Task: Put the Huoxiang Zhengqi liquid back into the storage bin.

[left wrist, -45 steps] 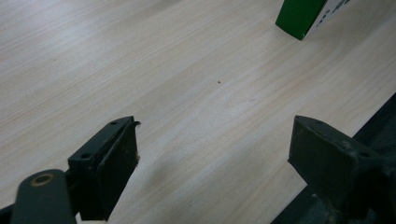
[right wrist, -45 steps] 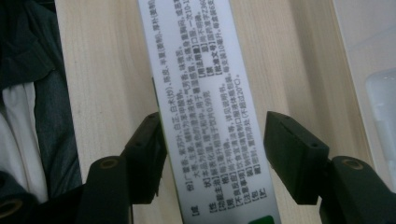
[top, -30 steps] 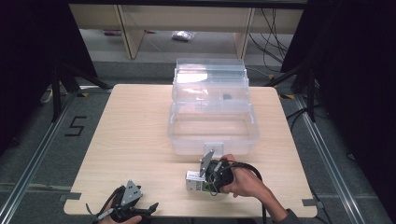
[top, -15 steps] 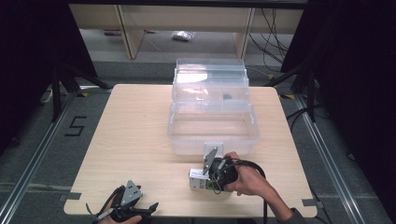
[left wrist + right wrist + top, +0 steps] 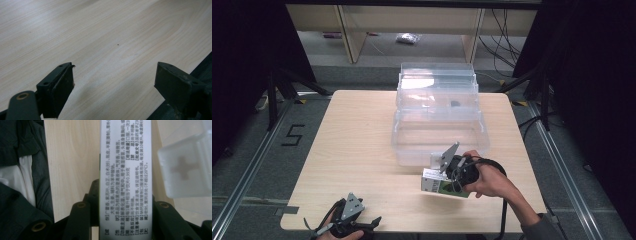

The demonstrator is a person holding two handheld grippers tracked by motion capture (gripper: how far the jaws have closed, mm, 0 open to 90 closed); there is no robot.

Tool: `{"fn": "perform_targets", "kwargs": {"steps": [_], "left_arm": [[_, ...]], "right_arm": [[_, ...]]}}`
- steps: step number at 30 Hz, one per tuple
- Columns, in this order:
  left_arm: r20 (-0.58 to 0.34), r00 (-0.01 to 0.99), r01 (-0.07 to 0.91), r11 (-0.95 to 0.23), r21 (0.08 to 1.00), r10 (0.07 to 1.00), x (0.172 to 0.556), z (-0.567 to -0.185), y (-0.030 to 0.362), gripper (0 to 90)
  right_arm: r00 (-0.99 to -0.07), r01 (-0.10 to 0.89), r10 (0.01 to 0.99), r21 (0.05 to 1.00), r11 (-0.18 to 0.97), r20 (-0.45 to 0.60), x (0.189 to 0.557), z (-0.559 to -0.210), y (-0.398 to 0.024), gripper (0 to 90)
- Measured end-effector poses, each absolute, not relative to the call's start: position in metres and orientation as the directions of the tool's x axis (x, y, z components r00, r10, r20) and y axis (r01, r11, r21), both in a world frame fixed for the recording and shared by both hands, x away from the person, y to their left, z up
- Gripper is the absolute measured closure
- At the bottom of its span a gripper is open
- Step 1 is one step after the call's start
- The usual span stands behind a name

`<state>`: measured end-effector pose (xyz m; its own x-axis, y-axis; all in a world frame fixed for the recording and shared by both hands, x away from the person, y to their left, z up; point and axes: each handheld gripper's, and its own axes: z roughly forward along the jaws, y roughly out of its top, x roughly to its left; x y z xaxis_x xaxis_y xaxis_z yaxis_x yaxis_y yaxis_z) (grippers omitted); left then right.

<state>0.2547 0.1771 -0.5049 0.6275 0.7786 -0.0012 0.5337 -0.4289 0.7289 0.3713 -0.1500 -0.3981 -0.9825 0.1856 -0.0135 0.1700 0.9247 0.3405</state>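
The right gripper point(image 5: 447, 181) is clamped on a small white and green cardboard box point(image 5: 439, 184), its two black jaws pressed against the box's opposite sides. In the high view the box hangs just above the light wooden table point(image 5: 357, 140), near the table's front edge and a little right of centre, with a soft shadow beneath it on the wood. The person's right hand point(image 5: 489, 180) wraps the gripper's body from the right, and a black cable loops back along the forearm. The grey three-cornered plate on top of the gripper tilts up toward the clear plastic storage box point(image 5: 439, 117), which stands at the middle of the table's far half, just beyond the held box and apart from it.

In the right gripper view the cardboard box point(image 5: 125, 177) runs straight up between the jaws, its white face covered in rows of small black print. A corner of the clear plastic storage box point(image 5: 186, 167) shows to its right, with a cross-shaped mark moulded into it.

The left gripper point(image 5: 349, 220) rests at the front left corner of the table, held by the person's left hand point(image 5: 337, 231). In the left gripper view its jaws stand wide apart over bare wood, with nothing between them.
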Motion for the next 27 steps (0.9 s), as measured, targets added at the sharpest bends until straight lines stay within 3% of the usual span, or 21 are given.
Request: {"fn": "perform_targets", "kwargs": {"steps": [2, 5, 27], "left_arm": [[0.023, 0.652, 0.526, -0.474, 0.706, 0.758, 0.255, -0.504, 0.18, 15.0], [-0.001, 0.625, 0.53, -0.424, 0.734, 0.781, 0.255, -0.506, 0.178, 15.0], [0.008, 0.641, 0.534, -0.453, 0.714, 0.768, 0.256, -0.504, 0.18, 15.0]], "right_arm": [[-0.976, 0.204, 0.218, 0.325, 0.923, -0.006, 0.372, -0.392, -0.154, 64.8], [-0.982, 0.169, 0.186, 0.356, 0.919, -0.015, 0.377, -0.387, -0.158, 64.8], [-0.972, 0.181, 0.223, 0.367, 0.913, -0.076, 0.407, -0.314, -0.193, 65.0]]}}
